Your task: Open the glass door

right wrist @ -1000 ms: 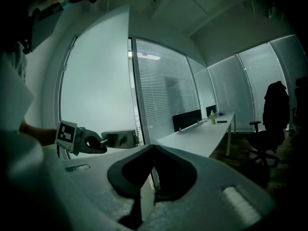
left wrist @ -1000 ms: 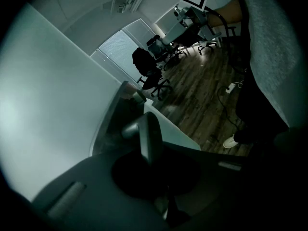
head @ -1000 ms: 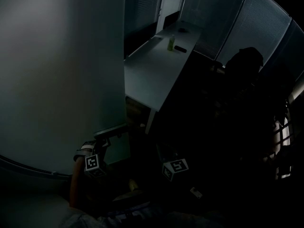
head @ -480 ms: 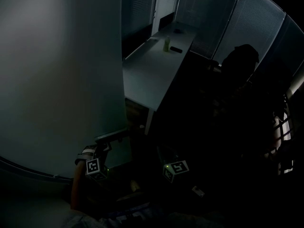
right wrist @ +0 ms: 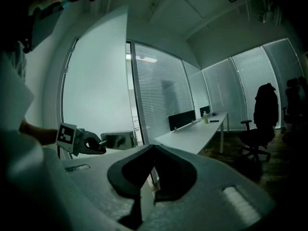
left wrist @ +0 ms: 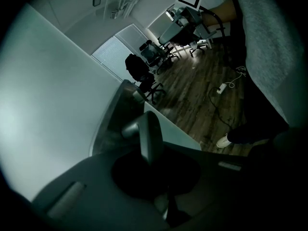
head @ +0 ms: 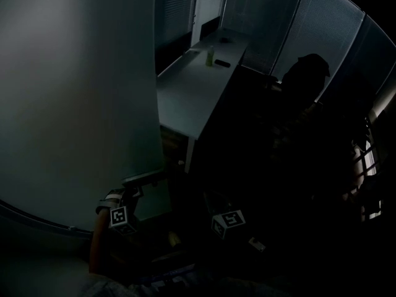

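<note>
Gripping grey metal lever handle (left wrist: pixel 147 134) of frosted glass door (head: pixel 74 104) between its jaws, left gripper (head: pixel 132 192) is clamping tight; right gripper (right wrist: pixel 153 147) is hovering closed, empty.

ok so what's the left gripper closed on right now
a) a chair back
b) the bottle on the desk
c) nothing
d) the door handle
d: the left gripper has its fingers clamped on the door handle, whose lever runs between them in the left gripper view.

left claw (left wrist: pixel 147 150): grey shell | marker cube (head: pixel 119 216): white, black squares | right claw (right wrist: pixel 153 148): grey shell | shoe (left wrist: pixel 224 141): white
</note>
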{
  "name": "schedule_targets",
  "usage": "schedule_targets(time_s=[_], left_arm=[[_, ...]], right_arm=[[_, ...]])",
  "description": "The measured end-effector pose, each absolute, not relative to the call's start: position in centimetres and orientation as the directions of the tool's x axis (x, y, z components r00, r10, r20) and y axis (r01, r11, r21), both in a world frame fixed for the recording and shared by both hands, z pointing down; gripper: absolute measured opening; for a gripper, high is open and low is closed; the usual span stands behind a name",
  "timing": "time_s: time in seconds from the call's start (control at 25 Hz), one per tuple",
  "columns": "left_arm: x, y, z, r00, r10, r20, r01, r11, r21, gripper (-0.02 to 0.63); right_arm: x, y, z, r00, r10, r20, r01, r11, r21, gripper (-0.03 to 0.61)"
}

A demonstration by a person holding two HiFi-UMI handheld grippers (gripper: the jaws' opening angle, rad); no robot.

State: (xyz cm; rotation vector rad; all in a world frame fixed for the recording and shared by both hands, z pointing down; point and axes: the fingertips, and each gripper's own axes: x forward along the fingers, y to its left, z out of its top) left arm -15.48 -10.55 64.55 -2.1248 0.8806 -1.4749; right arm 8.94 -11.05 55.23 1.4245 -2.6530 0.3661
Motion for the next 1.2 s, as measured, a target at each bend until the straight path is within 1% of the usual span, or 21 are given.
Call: schedule_targets(time_s=[0.24,0.72,1.2], left_arm=[[-15.7,-10.6,64.6,0.230,-0.699,0.677,-0.251,-0.715,-0.653,0.003],[-15.0,-6.6,64.7,0.118,-0.746,0.656,-0.218,-0.664,-0.715,0.003],[-13.7,-3.2,64.8,0.128,-0.750,0.649,-0.193,-0.661,-0.725,0.003]], right_arm=[[9.4,-10.3,55.3,-0.537,-0.818,0.207,-0.843,0.511,-0.170,0.003],[10.6,-4.8,55.4,-0.550,-0.813,0.190,-0.834,0.524,-0.172,0.003],[12.0,0.4,55.9,-0.552,-0.814,0.181,-0.832,0.524,-0.182,0.003]])
